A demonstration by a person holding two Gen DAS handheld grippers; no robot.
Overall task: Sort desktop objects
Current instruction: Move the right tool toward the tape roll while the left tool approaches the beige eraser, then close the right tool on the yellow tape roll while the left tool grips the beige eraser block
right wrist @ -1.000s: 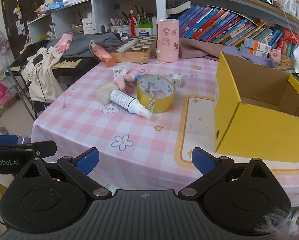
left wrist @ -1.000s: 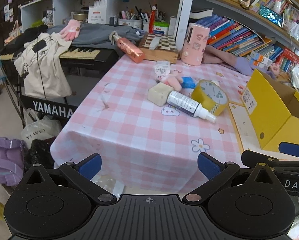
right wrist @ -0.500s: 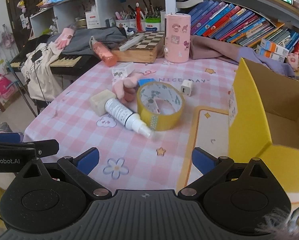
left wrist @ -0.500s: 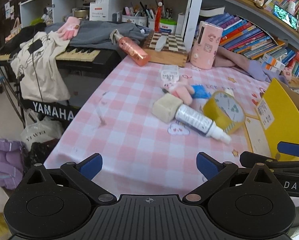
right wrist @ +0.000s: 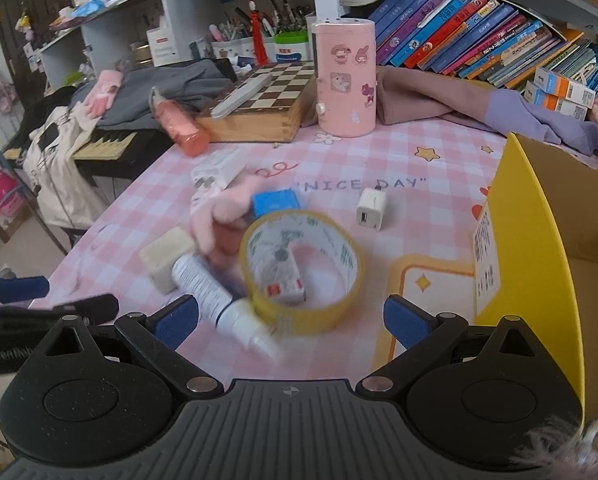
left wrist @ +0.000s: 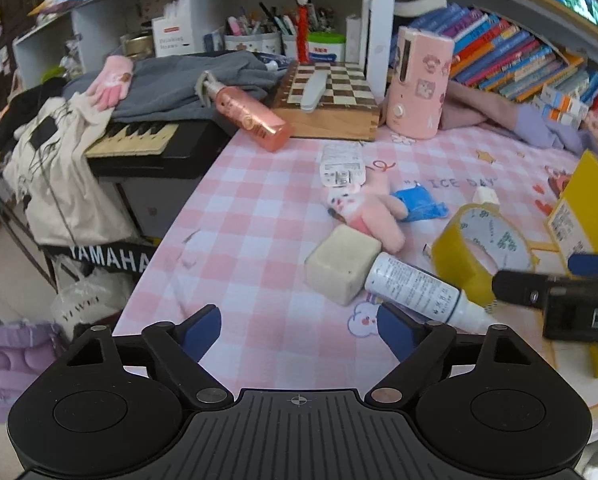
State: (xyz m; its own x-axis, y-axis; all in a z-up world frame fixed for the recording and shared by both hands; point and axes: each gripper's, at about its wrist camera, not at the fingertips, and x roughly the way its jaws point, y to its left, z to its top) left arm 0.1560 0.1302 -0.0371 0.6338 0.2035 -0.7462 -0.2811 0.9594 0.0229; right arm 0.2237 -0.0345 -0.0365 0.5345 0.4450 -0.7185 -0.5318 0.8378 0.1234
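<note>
**Both claws hovering over the desk pile**

Left gripper (left wrist: 299, 330) and right gripper (right wrist: 291, 324) are both spread wide, holding nothing. Tape roll (right wrist: 301, 272), white bottle (left wrist: 419, 290) and beige block (left wrist: 341, 270) sit clustered near; yellow box (right wrist: 539, 264) stands right.

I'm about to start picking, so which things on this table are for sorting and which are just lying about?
For sorting:
- tape roll
- white spray bottle
- beige block
- pink plush
- white charger
- yellow box, the likely bin

Probably just lying about:
- chessboard
- pink canister
- books
- grey clothes
- keyboard
</note>
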